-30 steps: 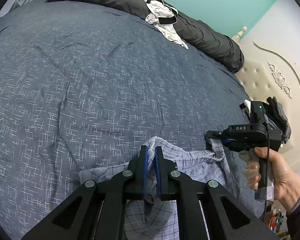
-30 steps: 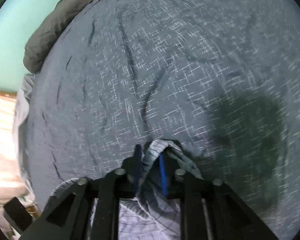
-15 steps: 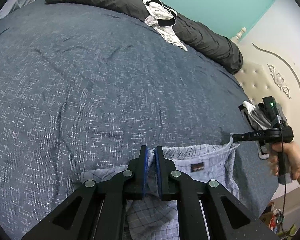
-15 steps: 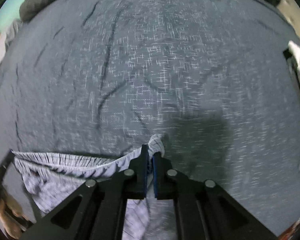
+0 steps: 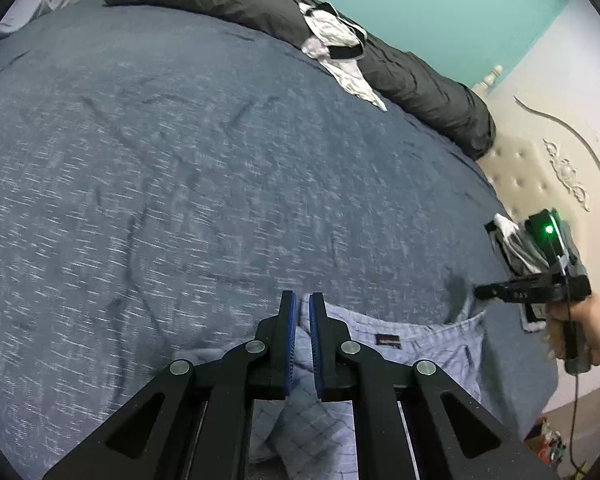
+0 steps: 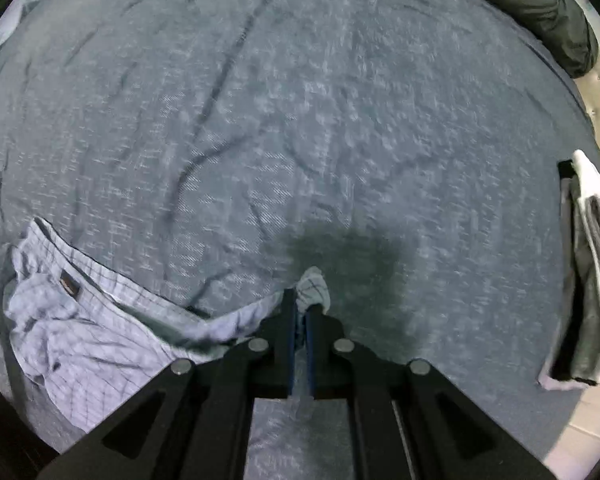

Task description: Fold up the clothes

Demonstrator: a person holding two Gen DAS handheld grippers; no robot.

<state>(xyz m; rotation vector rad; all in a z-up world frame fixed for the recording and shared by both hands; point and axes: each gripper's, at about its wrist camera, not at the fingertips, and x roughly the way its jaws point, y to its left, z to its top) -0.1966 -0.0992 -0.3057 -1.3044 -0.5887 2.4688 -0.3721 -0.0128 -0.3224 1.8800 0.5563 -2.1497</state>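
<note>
Pale blue checked shorts (image 5: 412, 354) lie stretched along the near edge of a dark blue bedspread (image 5: 188, 184). My left gripper (image 5: 302, 307) is shut on the left end of their waistband. My right gripper (image 6: 300, 304) is shut on the other end, with a tuft of cloth sticking out past the tips; it also shows in the left wrist view (image 5: 482, 292), held by a hand. The shorts (image 6: 84, 320) spread to the left in the right wrist view, a dark label on the waistband.
A rolled dark grey duvet (image 5: 400, 68) lies along the far side with a white and black garment (image 5: 336, 44) on it. A stack of folded grey and white clothes (image 6: 584, 280) sits at the bed's right edge. A cream padded headboard (image 5: 540, 168) stands at right.
The two grippers have pulled apart, drawing the bunched shorts out flat and taut between them. The right gripper has swung to the right and closed tight on the cloth.
</note>
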